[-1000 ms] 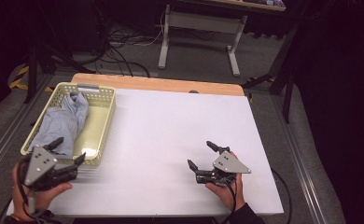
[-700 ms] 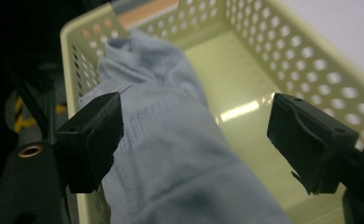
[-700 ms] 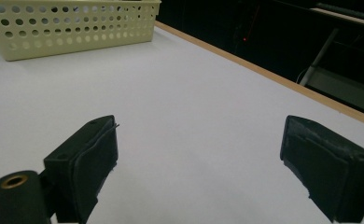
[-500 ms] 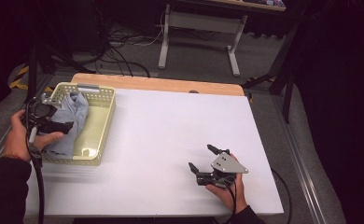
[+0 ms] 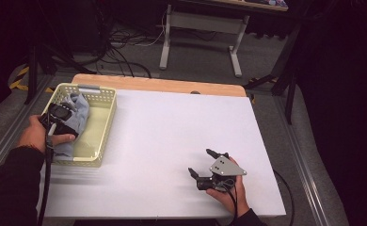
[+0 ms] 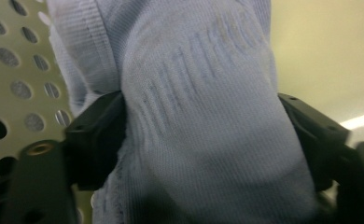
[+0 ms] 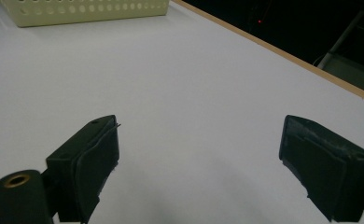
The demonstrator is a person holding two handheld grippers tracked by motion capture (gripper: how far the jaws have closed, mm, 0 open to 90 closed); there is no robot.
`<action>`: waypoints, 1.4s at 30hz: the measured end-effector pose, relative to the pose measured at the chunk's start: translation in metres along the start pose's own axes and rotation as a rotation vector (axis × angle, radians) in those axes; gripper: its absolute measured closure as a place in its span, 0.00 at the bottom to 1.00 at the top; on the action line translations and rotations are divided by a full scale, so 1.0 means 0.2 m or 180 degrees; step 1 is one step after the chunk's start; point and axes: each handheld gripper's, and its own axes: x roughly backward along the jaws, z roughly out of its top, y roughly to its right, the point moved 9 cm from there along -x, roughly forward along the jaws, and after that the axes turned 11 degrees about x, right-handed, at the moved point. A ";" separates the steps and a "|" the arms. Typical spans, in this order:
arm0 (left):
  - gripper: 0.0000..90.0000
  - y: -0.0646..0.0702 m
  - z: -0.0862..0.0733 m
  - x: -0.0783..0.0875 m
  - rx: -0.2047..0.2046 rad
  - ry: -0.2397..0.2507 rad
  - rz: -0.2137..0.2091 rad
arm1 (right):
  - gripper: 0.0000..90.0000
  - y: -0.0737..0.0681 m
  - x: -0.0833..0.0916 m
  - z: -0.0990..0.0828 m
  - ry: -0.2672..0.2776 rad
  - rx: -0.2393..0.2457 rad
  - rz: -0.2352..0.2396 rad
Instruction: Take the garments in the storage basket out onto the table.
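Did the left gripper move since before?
Yes. The left gripper went from the table's near edge up over the basket, jaws closing around the blue cloth.

A: Layout? 
B: Basket point(image 5: 102, 123) on table point(image 5: 172, 136), far left edge. Cloth point(image 5: 78, 113) in the basket's left half, left gripper point(image 5: 61, 115) on it.
A: Right side? 
B: Right gripper point(image 5: 204, 164) near front right, well apart from basket.
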 end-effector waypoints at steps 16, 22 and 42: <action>0.75 -0.01 0.00 0.09 -0.0074 0.0468 0.0124 | 0.17 -0.01 0.00 0.00 0.0009 0.0069 0.0043; 0.76 -0.02 0.01 0.22 0.0018 0.1007 0.0049 | 0.17 0.01 0.01 0.00 0.0017 0.0057 -0.0009; 0.76 0.06 0.02 0.55 0.0260 0.2378 -0.0300 | 0.18 0.06 0.02 -0.01 0.0049 0.0013 -0.0159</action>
